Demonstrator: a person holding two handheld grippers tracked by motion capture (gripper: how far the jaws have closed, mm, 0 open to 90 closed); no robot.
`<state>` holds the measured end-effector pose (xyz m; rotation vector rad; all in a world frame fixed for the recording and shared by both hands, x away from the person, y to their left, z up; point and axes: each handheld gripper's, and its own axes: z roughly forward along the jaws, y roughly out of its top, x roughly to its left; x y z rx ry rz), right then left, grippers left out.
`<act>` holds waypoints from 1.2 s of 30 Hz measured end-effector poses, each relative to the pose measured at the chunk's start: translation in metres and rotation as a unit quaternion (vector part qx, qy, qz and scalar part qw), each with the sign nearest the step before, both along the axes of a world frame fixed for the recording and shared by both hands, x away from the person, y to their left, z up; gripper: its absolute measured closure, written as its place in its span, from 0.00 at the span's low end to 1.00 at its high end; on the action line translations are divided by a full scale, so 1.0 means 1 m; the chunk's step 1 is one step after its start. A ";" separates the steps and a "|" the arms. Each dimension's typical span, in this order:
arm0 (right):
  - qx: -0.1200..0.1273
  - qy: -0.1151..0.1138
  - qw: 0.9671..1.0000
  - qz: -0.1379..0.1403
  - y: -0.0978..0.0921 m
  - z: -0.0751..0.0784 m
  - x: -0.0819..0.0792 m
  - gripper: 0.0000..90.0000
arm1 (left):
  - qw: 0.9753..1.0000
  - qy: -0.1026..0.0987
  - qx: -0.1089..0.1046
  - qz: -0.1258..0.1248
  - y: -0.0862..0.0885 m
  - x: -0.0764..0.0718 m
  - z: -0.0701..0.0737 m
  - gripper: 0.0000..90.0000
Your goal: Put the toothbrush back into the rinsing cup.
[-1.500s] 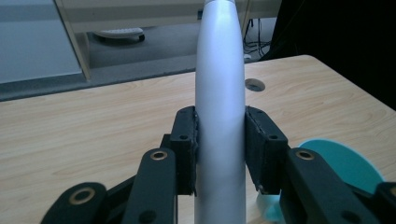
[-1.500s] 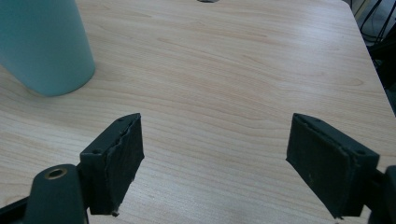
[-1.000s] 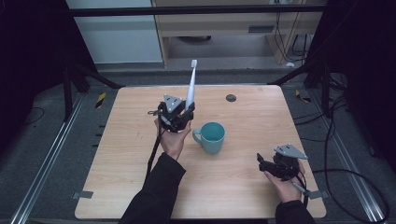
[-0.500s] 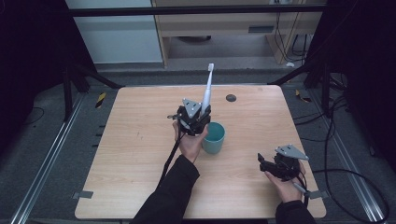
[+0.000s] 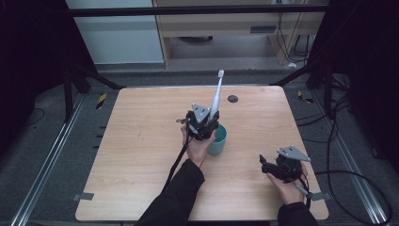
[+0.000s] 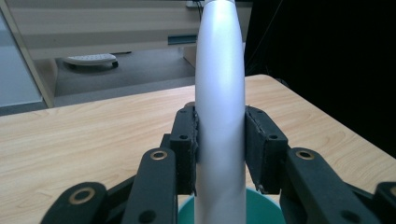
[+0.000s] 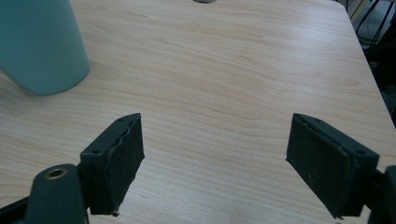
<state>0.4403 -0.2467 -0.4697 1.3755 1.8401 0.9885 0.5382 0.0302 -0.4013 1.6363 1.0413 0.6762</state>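
A person seated at a light wooden desk (image 5: 141, 141) is working a hand-held gripper in each hand. The left gripper (image 5: 203, 123) is holding a white toothbrush (image 5: 216, 96) near the middle of the desk, its jaws pinching the thick lower handle from both sides. In the left gripper view, the black jaw pads are pressing against the smooth white handle (image 6: 219, 116), which is standing nearly upright between them. The brush is rising from the gripper and leaning slightly away from the person, its head pointing toward the far edge of the desk. A teal cup (image 5: 218, 140) is standing upright on the desk directly beneath and just beside the left gripper, and its rim (image 6: 261, 198) is showing right under the handle, so the lower end of the brush is hanging over the cup's mouth; whether it is reaching inside cannot be told. A small dark round disc (image 5: 232, 98) is lying on the desk beyond the cup, near the far edge.

The right gripper (image 5: 275, 165) is resting low over the desk's near right corner, well apart from the cup. Its jaws are spread wide with bare wood between them, and the cup (image 7: 39, 44) is showing off to the upper left in the right gripper view.
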 end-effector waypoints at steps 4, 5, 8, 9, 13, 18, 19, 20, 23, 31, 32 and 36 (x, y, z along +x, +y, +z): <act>0.000 0.000 1.000 0.001 0.000 0.000 0.000 0.21 | 1.000 0.006 0.007 -0.002 -0.002 -0.001 -0.011 0.73; 0.000 0.001 1.000 0.001 0.000 0.000 0.000 0.21 | 1.000 0.006 0.010 -0.001 -0.003 -0.002 -0.015 0.73; -0.001 0.001 1.000 0.001 0.001 0.000 0.000 0.21 | 1.000 0.006 0.015 0.000 -0.004 -0.003 -0.019 0.73; -0.003 0.001 1.000 0.002 0.001 -0.001 0.000 0.21 | 1.000 0.006 0.018 0.005 -0.005 -0.004 -0.022 0.73; -0.004 0.001 1.000 0.002 0.001 -0.001 0.000 0.21 | 1.000 0.009 0.024 0.007 -0.008 -0.005 -0.029 0.73; -0.003 0.002 1.000 0.002 0.001 -0.001 0.000 0.21 | 0.999 0.007 0.031 0.010 -0.012 -0.007 -0.034 0.73; -0.003 0.002 1.000 0.003 0.001 -0.001 0.000 0.21 | 0.999 0.004 0.033 0.012 -0.012 -0.008 -0.035 0.73; -0.003 0.002 1.000 0.003 0.001 -0.001 0.000 0.21 | 0.999 0.004 0.033 0.012 -0.012 -0.008 -0.035 0.73; -0.003 0.002 1.000 0.003 0.001 -0.001 0.000 0.21 | 0.999 -0.002 0.045 0.018 -0.013 -0.008 -0.036 0.73; -0.003 0.004 1.000 0.003 0.001 -0.001 0.000 0.21 | 0.999 -0.001 0.050 0.014 -0.012 -0.009 -0.041 0.73; -0.003 0.004 1.000 0.003 0.001 -0.001 0.000 0.21 | 0.999 -0.001 0.050 0.014 -0.012 -0.009 -0.041 0.73; -0.002 0.004 1.000 0.003 0.001 -0.001 0.000 0.21 | 0.999 0.002 0.048 0.011 -0.012 -0.010 -0.046 0.73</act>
